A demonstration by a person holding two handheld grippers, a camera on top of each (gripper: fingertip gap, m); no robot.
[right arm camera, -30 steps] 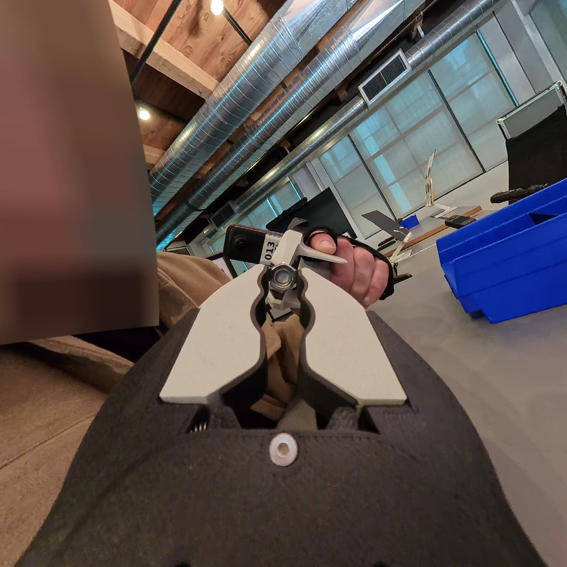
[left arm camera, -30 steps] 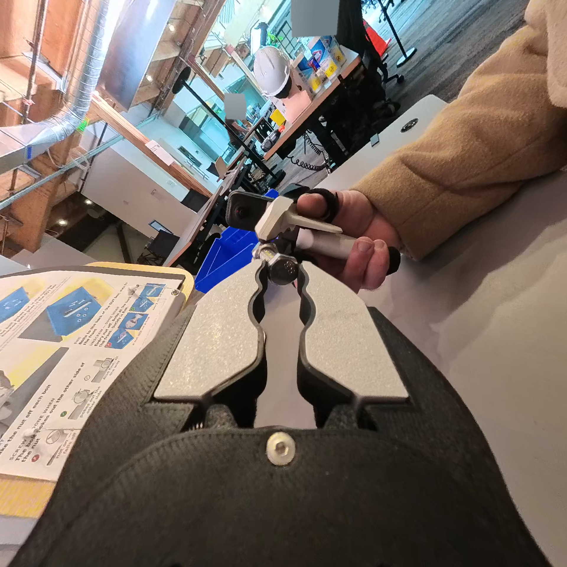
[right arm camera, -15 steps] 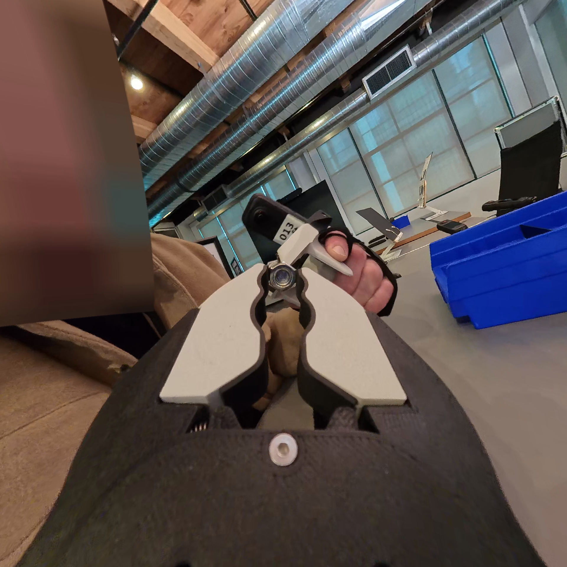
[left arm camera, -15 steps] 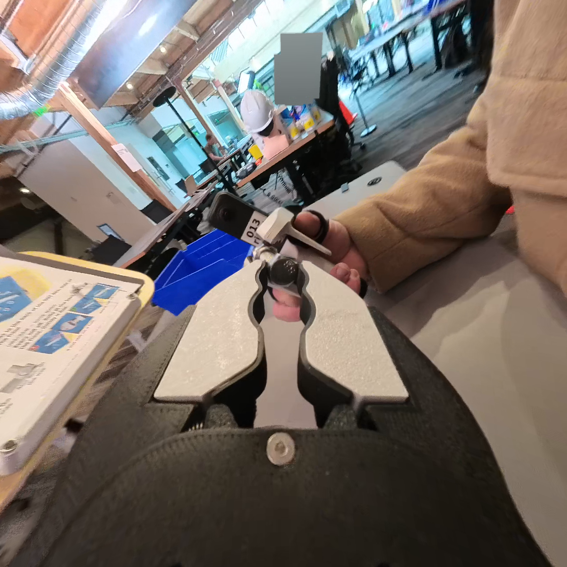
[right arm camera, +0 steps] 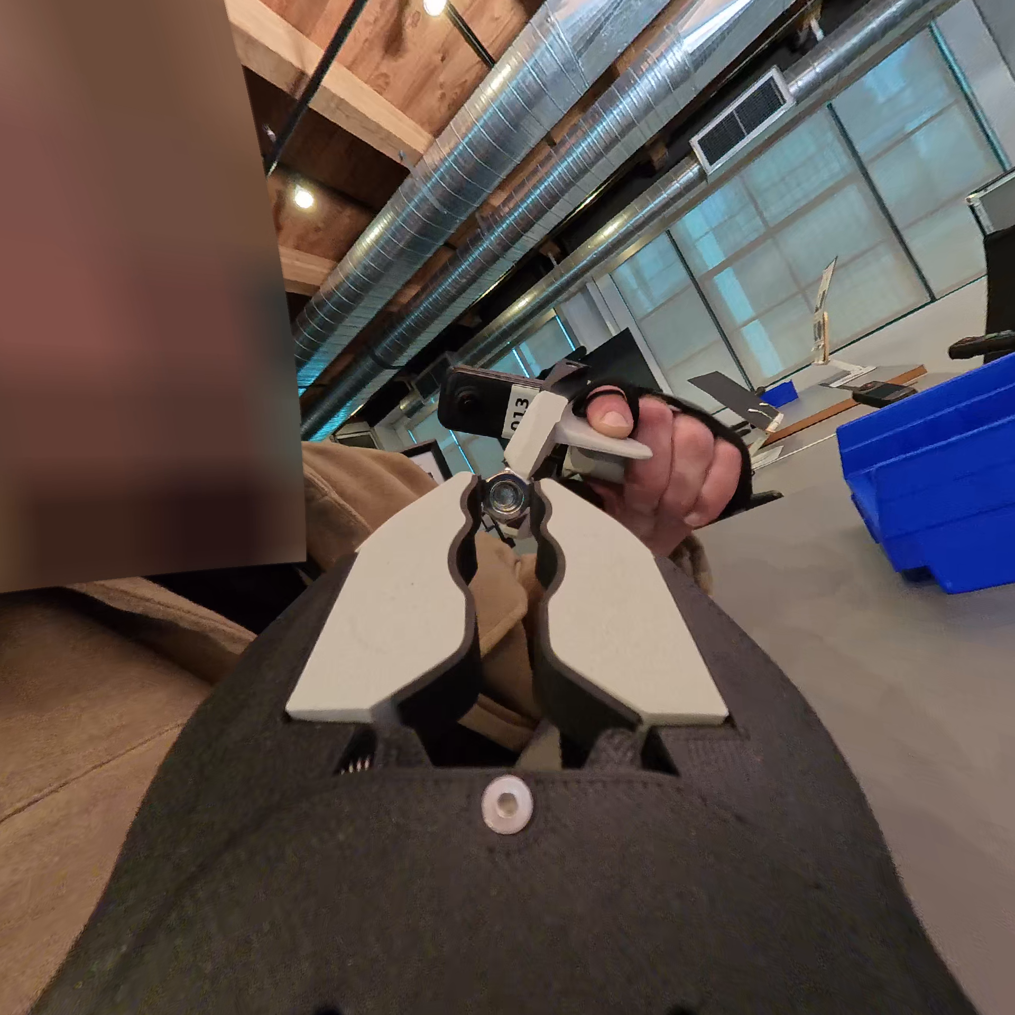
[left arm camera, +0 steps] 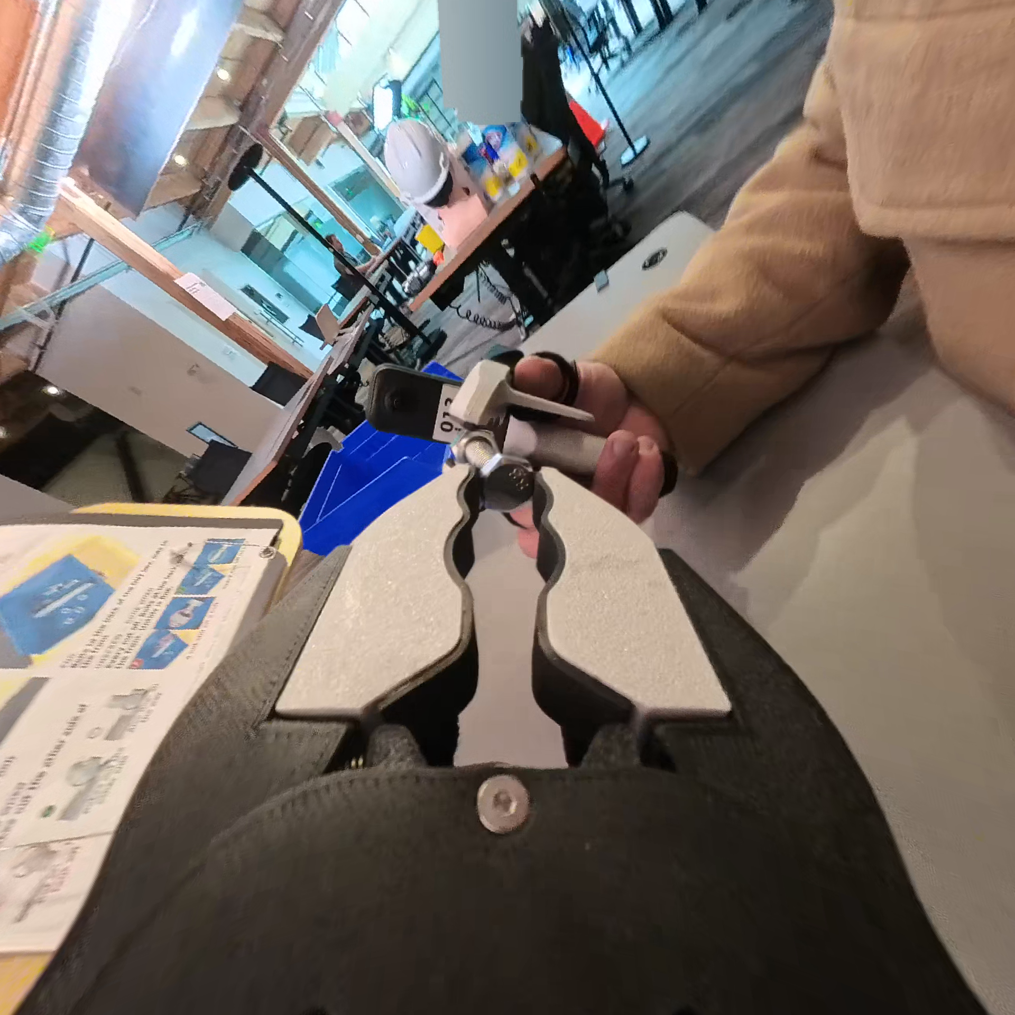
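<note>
My left gripper [left arm camera: 505, 480] is shut on the hex head of a silver bolt [left arm camera: 511, 486]. Its threaded shank [left arm camera: 479, 444] points away and up to the left, toward the other gripper's tips. My right gripper [right arm camera: 505, 489] is shut on a silver hex nut [right arm camera: 504, 498], with the bolt's end showing in its hole. The two grippers meet tip to tip above the grey table [left arm camera: 851, 659]. A hand [left arm camera: 609, 434] holds the right gripper's handle, and a gloved hand [right arm camera: 675, 467] holds the left one. How far the nut sits on the thread is hidden.
A blue bin [left arm camera: 373, 483] stands behind the grippers and also shows in the right wrist view [right arm camera: 933, 483]. A printed instruction sheet on a yellow board [left arm camera: 110, 631] lies to the left. A tan sleeve [left arm camera: 769, 302] rests on the table at the right. My left and right fingertips are right by each other.
The left gripper has twisted with the bolt, so the head now shows side-on with the shank visible. In the right wrist view the left gripper's handle has moved up and right. Both grips have held.
</note>
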